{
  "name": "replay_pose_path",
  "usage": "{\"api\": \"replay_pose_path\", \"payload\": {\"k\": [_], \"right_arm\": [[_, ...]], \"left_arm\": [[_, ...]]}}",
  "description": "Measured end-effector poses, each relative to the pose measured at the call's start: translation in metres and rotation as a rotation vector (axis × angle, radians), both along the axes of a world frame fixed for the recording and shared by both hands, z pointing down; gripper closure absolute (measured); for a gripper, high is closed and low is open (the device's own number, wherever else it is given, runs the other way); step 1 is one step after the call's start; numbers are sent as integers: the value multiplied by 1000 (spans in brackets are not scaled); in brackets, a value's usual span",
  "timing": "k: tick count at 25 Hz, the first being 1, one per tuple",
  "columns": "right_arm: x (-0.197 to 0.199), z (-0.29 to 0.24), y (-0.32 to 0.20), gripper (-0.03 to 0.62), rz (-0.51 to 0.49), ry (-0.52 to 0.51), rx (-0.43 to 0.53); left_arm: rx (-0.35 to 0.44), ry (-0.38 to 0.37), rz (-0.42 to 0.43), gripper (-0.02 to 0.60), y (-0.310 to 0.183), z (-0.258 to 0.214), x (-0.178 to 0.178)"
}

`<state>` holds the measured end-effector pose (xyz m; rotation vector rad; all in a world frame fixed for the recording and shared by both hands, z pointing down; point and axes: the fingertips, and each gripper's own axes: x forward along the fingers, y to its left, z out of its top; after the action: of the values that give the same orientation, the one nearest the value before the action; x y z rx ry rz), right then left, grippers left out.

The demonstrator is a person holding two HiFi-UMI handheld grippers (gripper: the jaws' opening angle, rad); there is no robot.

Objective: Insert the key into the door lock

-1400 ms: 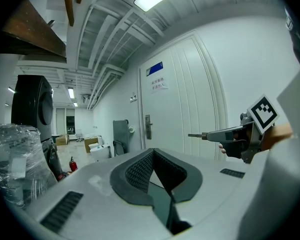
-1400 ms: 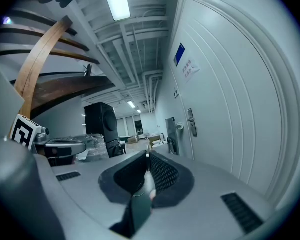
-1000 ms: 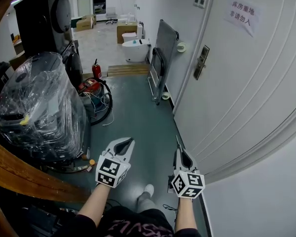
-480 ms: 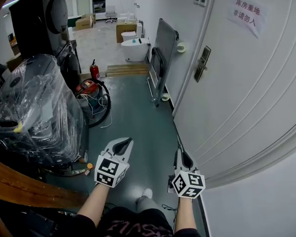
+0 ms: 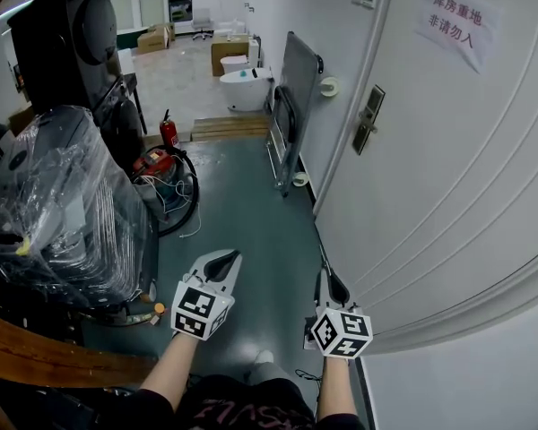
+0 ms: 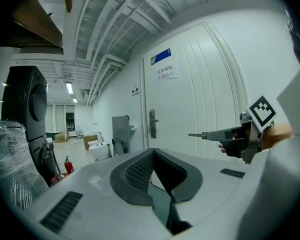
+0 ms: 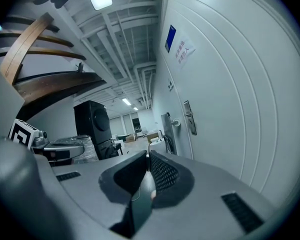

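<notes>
- Between the clenched jaws of the right gripper [image 5: 325,274] sits the key [image 5: 322,256], a thin metal shaft that sticks out past the fingertips and points to the far end of the corridor.
- From the left gripper view the key [image 6: 196,134] shows as a slim rod held level, its tip in free air and well apart from the door lock [image 6: 151,123].
- At the tip of the right gripper [image 7: 146,159] in its own view, only a sliver of the key [image 7: 147,156] shows where the two pads press together.
- Far and to the right of the key, the door lock [image 5: 367,115] is a tall dark plate with a lever handle on the white door [image 5: 430,168]; nothing touches it.
- High on the right of that door hangs a paper notice [image 5: 459,23].
- Left of the right gripper, and level with it, the left gripper [image 5: 229,260] is held over the green floor [image 5: 251,204]; its jaws meet at the tip with nothing between them.
- Against the far wall beside the door leans a folded grey trolley [image 5: 296,97].
- On the left stand a plastic-wrapped machine [image 5: 63,204] and, further off, a red fire extinguisher [image 5: 169,131].
</notes>
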<state>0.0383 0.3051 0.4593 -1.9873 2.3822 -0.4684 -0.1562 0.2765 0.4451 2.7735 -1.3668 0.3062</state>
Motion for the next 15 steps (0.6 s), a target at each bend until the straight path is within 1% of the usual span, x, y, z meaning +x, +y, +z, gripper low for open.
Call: {"api": "replay_pose_path", "payload": {"k": [6,11,15], "right_arm": [[16,-3,-30,514,-7,-12,-5],[30,-10,-55,514,-4,-14,-3],[34,-8,-72,514,-15,-6,-11]], "left_arm": [[-5,-7,-4,569,-32,-4,15],[-5,-11,8,569,-53,-8,31],[-8,-7,-2,569,-70,-9,35]]}}
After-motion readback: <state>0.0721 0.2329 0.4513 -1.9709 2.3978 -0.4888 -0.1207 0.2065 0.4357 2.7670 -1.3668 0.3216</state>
